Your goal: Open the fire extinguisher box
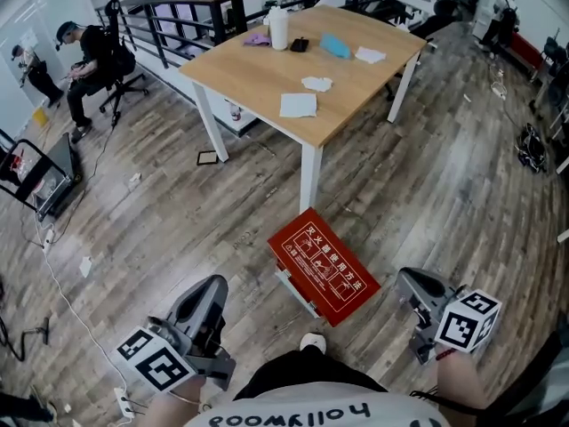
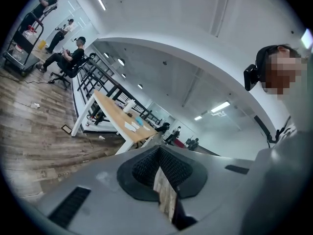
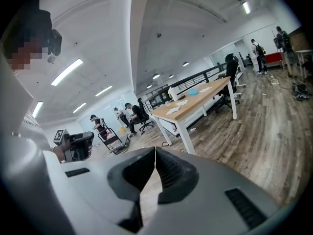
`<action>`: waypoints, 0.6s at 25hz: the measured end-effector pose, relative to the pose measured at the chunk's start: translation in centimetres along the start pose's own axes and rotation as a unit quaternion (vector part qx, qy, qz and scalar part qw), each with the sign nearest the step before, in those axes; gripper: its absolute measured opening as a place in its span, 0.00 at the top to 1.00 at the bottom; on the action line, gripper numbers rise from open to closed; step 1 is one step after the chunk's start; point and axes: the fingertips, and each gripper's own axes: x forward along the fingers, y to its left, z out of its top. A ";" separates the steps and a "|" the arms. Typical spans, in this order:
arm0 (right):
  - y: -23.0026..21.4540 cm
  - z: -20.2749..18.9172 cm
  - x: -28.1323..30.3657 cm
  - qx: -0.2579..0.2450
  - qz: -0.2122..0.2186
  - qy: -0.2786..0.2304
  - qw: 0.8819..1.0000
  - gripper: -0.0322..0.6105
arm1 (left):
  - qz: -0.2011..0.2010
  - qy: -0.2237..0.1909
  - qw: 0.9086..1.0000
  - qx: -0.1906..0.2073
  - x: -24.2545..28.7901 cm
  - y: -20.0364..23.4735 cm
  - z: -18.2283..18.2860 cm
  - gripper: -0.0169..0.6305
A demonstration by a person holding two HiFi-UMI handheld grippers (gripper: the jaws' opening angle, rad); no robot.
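Observation:
The red fire extinguisher box (image 1: 324, 267) lies flat on the wooden floor, its printed lid up and closed, just in front of a white leg of the table (image 1: 258, 65). My left gripper (image 1: 213, 283) is held low at the bottom left, to the left of the box and apart from it. It is shut with nothing in it, pads together (image 2: 159, 149). My right gripper (image 1: 405, 279) is at the bottom right, beside the box's right corner without touching it, also shut and empty (image 3: 155, 150). Neither gripper view shows the box.
The wooden table carries a white roll (image 1: 278, 28), papers and small items. A railing (image 1: 178, 7) runs behind it. A seated person (image 1: 89, 60) and a cart (image 1: 40, 181) are at the far left, with cables (image 1: 62, 283) on the floor.

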 end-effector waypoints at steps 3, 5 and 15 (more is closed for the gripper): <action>-1.6 0.2 0.2 0.007 0.003 0.007 1.000 0.93 | 0.009 0.008 1.000 0.002 2.3 0.8 -1.4 0.96; -2.5 -0.1 0.5 0.008 0.008 0.013 1.000 0.93 | 0.009 0.014 1.000 0.006 3.9 1.9 -3.1 0.96; -7.5 -7.2 1.5 0.043 -0.006 0.067 0.997 0.93 | 0.075 0.167 0.974 -0.133 12.5 15.2 -21.9 0.42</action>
